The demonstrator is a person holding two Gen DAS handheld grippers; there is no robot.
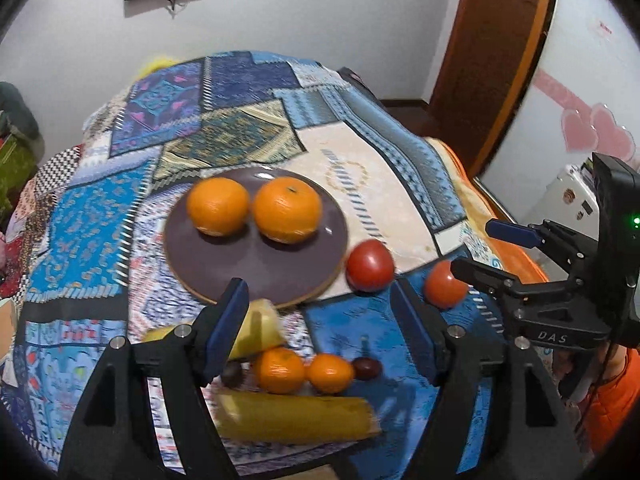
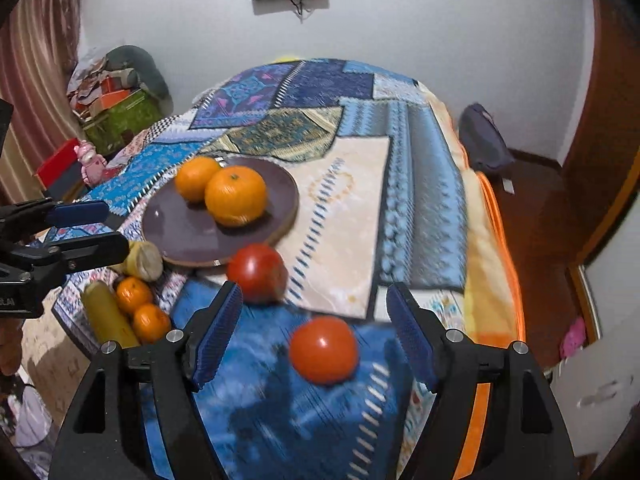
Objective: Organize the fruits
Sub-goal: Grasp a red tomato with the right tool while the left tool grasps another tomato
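Note:
A dark purple plate (image 1: pixel 240 272) (image 2: pixel 180 236) on the patchwork cloth holds two big oranges (image 1: pixel 218 206) (image 1: pixel 287 209). Two red tomatoes (image 1: pixel 370 265) (image 1: pixel 445 285) lie on the cloth to its right. Below the plate lie two small tangerines (image 1: pixel 280 370) (image 1: pixel 330 373), two bananas (image 1: pixel 296 418) (image 1: pixel 256 332) and small dark fruits (image 1: pixel 366 368). My left gripper (image 1: pixel 318 292) hangs open above this cluster, nothing pressed between its pads. My right gripper (image 2: pixel 314 292) is open above the nearer tomato (image 2: pixel 323 350), with the other tomato (image 2: pixel 258 272) by its left finger.
The cloth (image 1: pixel 360 168) covers a bed whose orange-trimmed edge (image 2: pixel 492 264) drops off on the right. A dark bag (image 2: pixel 484 140) lies on the floor near a wooden door (image 1: pixel 492 52). Boxes and clutter (image 2: pixel 116 104) stand at the far left by a curtain.

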